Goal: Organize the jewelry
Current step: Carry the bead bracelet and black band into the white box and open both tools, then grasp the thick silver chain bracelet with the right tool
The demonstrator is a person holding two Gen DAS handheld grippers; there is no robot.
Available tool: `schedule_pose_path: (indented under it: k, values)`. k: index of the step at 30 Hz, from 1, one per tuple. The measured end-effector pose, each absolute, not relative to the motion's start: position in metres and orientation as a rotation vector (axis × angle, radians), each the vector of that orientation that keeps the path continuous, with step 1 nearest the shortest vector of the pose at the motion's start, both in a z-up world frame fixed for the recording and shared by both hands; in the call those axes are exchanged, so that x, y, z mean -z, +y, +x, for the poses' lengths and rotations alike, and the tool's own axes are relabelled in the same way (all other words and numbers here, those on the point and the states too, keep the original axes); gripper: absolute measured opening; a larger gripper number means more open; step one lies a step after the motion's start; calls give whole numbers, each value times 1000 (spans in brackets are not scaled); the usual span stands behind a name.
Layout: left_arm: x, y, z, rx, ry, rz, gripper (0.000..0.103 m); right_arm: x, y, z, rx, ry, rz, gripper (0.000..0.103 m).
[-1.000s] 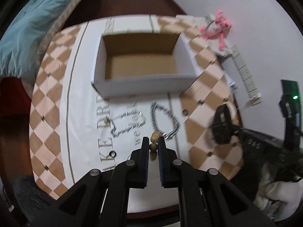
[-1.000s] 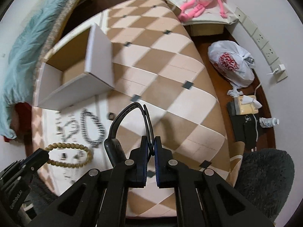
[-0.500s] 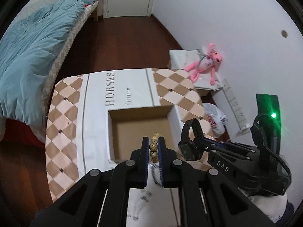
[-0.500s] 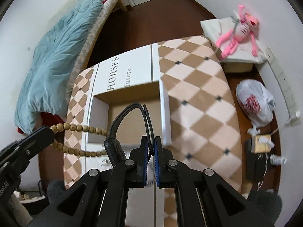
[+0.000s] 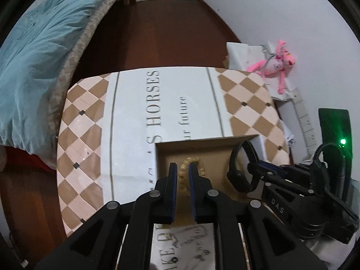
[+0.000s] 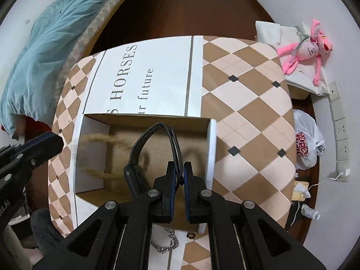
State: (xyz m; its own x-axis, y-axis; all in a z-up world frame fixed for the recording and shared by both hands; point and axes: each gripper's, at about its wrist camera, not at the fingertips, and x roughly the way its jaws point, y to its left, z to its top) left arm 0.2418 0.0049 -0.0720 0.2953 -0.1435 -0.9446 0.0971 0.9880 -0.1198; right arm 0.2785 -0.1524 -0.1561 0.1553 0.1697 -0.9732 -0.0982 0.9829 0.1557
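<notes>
Fingers, left wrist view: black and blue-lined fingers of the left gripper (image 5: 182, 175), at lower centre of the frame, stand a little apart with the tan wooden bead bracelet (image 5: 185, 175) between them; whether the pads press it, I cannot tell.
Bead bracelet, left wrist view: loops up past the fingertips, over the open white cardboard box with a brown inside (image 5: 202, 155).
Right gripper, left wrist view: right gripper (image 5: 255, 167) reaches in from the right edge, holding the black strap bracelet (image 5: 238, 168) over the box.
Table, left wrist view: checked brown-and-cream tablecloth with a white lettered panel (image 5: 135, 117); silver chain (image 5: 191, 240) blurred at the bottom, near side of the box.
Fingers, right wrist view: right gripper (image 6: 179, 175) fingers are clamped on the thin band of the black strap bracelet (image 6: 137, 153), lower centre.
Strap bracelet, right wrist view: arches up and left over the box (image 6: 211, 148) interior.
Bead bracelet, right wrist view: a blurred tan streak (image 6: 99, 138) at the box's left side, beside the left gripper (image 6: 45, 141).
Table, right wrist view: silver chain (image 6: 166, 245) and a small dark ring (image 6: 190, 235) lie at the bottom, just outside the box.
Surroundings: teal quilt (image 6: 45, 45) upper left; pink plush toy (image 6: 303, 51) upper right.
</notes>
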Motion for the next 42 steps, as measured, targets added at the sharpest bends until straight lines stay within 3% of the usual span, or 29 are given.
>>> schedule_pose_path:
  k: [1,3,6,7,10,12,13,14,27,42]
  values:
    - [74,6,244,157,1269,-47,10,156,-152,280,-190,1405,62,21]
    - [75,11,246,145,1270,-66,11,154,-153,280,-192,1394,72,52]
    - [72,15,244,124,1243,-62,14,143,-155,275,-176,1364,71,64]
    - [71,17,242,117,1233,-63,19,139,-155,273,-169,1352,66,66]
    - [67,24,232,79,1184,-57,40,127,-158,265,-134,1326,43,81]
    - [65,27,225,43,1139,-42,65,122,-160,256,-76,1302,-11,94]
    - [65,28,221,28,1120,-33,87,122,-161,253,-58,1300,-31,95]
    - [66,28,217,16,1105,-24,97,123,-162,247,-45,1300,-54,96]
    - [84,20,177,-20,1077,-7,99,137,-170,202,44,1261,-78,100]
    - [10,16,117,-21,947,-13,99,43,-177,140,81,1042,-54,100]
